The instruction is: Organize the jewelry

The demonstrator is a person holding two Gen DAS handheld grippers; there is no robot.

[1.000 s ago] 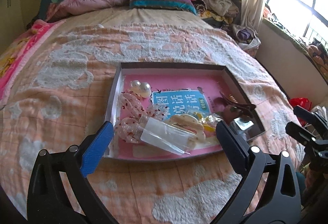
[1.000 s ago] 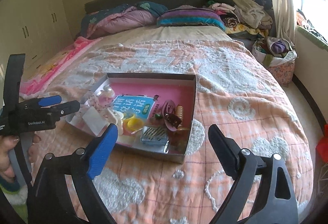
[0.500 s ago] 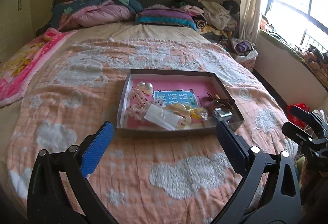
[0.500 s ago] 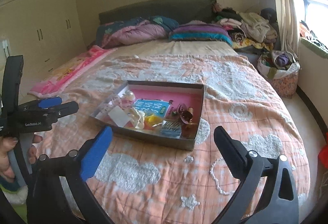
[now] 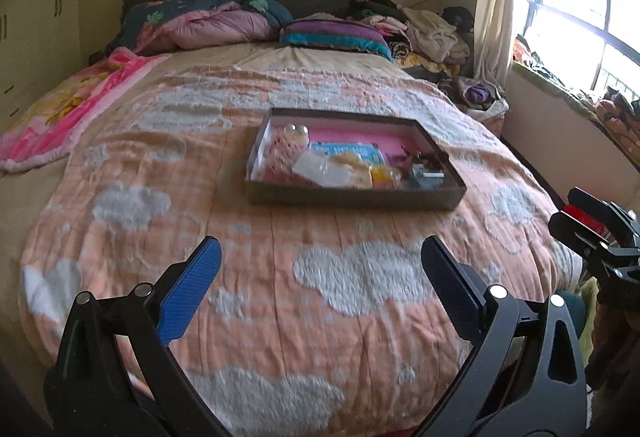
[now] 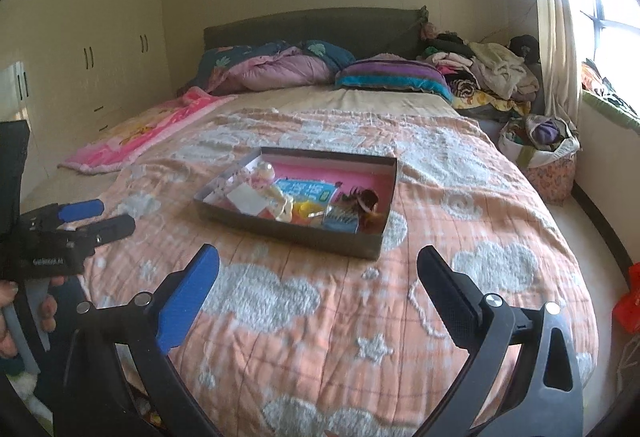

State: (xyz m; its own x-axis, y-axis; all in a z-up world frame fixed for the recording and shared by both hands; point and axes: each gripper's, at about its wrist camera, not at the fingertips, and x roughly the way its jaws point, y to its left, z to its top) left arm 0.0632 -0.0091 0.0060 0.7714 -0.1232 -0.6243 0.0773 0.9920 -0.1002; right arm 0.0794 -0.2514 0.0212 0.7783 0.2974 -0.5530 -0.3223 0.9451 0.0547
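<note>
A shallow dark box with a pink floor sits in the middle of the bed; it also shows in the right wrist view. It holds jewelry and accessories: pearl beads, a blue card, a clear packet, a brown hair clip. My left gripper is open and empty, well short of the box. My right gripper is open and empty, also back from the box. Each gripper shows at the edge of the other's view.
The bed has an orange cloud-pattern blanket. Pillows and folded quilts lie at the headboard. A clothes pile and a bag stand at the right by the window. Wardrobes line the left wall.
Both grippers have pulled back from the box toward the foot of the bed and now see it from farther away. Both stay open and empty.
</note>
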